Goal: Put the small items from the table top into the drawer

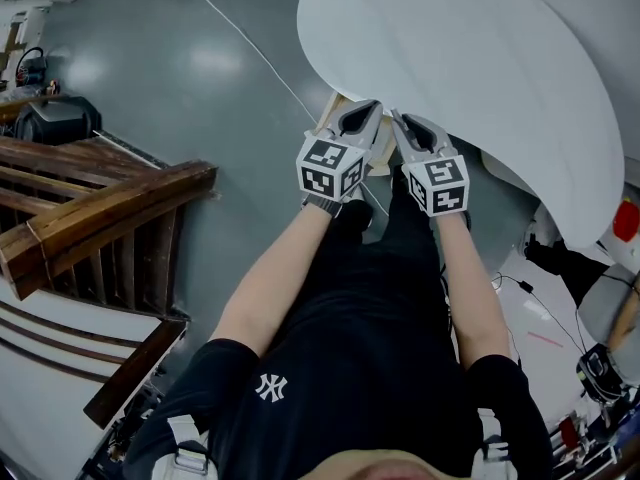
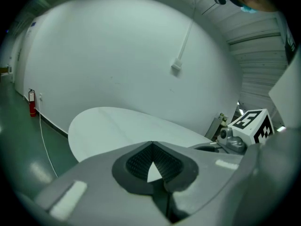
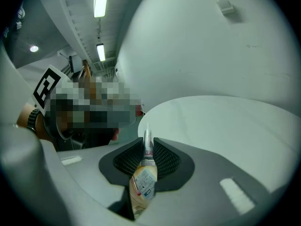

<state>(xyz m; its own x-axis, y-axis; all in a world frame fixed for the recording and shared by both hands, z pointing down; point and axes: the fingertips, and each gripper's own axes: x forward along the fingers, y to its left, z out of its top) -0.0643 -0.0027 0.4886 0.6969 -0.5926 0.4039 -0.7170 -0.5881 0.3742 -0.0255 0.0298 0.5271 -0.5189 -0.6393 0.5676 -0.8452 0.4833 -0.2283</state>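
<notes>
In the right gripper view, my right gripper (image 3: pixel 147 147) is shut on a small glue bottle (image 3: pixel 145 175) with a pale body and a white nozzle that points up between the pads. My left gripper (image 2: pixel 151 149) is shut with nothing in it. The head view shows both grippers side by side at the near edge of the round white table (image 1: pixel 470 58), the left gripper (image 1: pixel 370 111) beside the right gripper (image 1: pixel 402 120). A pale wooden part (image 1: pixel 381 152) shows under them; I cannot tell whether it is the drawer. The bottle is hidden in the head view.
Dark wooden rails (image 1: pixel 100 208) stand at the left over a grey floor. A white cable (image 1: pixel 240 38) runs across the floor to the table. Gear and cables (image 1: pixel 600 368) lie at the lower right. A red fire extinguisher (image 2: pixel 31 102) stands by the far wall.
</notes>
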